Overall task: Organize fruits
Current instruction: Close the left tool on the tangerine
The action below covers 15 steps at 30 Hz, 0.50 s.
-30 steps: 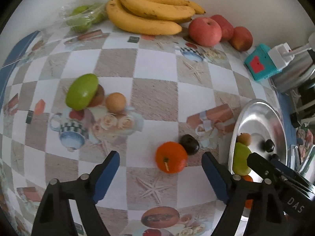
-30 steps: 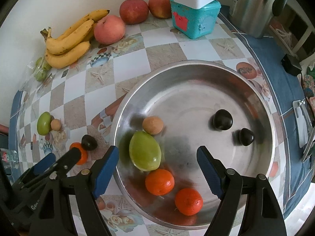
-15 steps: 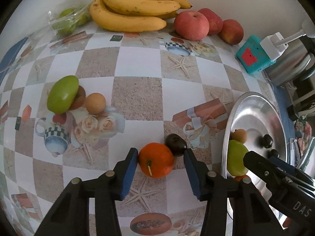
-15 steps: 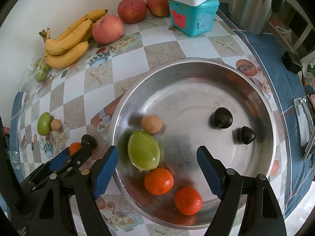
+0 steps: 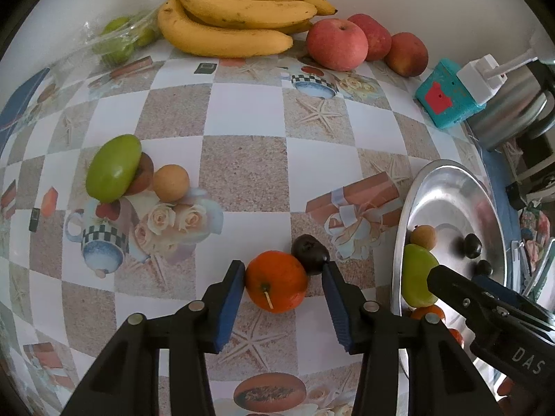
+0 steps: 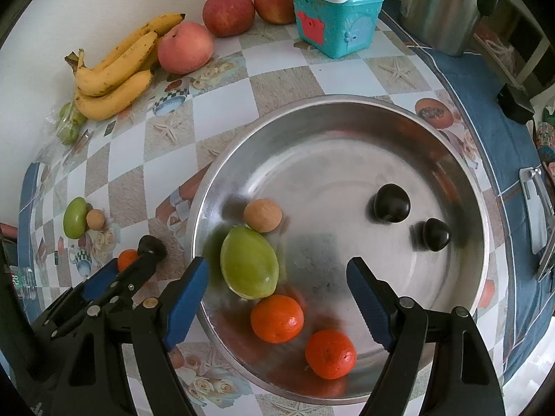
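An orange tangerine [image 5: 276, 280] lies on the checked tablecloth between the blue pads of my left gripper [image 5: 282, 274]. The left pad touches it; a small gap shows at the right pad. A dark plum [image 5: 309, 254] touches the tangerine's far right side. The steel bowl [image 6: 461, 208] holds a green mango [image 6: 249, 266], a tan fruit [image 6: 262, 215], two tangerines [image 6: 276, 318] and two dark plums [image 6: 392, 203]. My right gripper [image 6: 277, 277] is open and empty above the bowl's near rim. The left gripper [image 6: 131, 267] also shows in the right wrist view.
A green mango [image 5: 113, 165], a reddish fruit and a tan fruit [image 5: 171, 182] lie at the left. Bananas [image 5: 229, 17], red apples [image 5: 336, 44] and bagged green fruit [image 5: 116, 40] line the wall. A teal box [image 5: 445, 95] and a metal kettle [image 6: 447, 3] stand at the right.
My left gripper moved forward around the tangerine and narrowed from wide open to nearly touching it on both sides. The right gripper stayed over the bowl.
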{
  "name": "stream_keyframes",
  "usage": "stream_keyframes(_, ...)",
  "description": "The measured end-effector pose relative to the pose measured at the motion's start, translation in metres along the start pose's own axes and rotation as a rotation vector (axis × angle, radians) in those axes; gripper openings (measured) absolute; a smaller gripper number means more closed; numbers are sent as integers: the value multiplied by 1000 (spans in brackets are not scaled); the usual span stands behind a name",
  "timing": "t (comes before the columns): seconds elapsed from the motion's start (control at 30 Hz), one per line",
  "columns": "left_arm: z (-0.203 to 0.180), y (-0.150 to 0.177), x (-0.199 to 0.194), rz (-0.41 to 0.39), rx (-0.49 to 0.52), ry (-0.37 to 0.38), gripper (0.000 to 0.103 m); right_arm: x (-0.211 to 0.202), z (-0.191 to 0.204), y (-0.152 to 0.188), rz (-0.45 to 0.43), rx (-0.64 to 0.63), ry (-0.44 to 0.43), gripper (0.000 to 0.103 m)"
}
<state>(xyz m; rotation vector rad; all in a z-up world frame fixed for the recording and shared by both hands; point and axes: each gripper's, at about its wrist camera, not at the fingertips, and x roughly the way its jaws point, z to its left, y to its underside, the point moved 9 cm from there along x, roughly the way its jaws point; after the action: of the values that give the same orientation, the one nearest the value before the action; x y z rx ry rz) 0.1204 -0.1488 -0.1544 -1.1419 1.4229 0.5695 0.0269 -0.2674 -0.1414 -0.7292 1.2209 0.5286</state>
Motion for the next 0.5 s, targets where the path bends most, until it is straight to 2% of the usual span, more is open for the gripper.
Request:
stream_keyframes(0.17,2,0,-1,3,-1,6,49,1,-1,0,1,1,2,82)
stream_keyframes(0.5,-3,2,-3,9,54,-28,48,1,-2,0,1,11,-5,82)
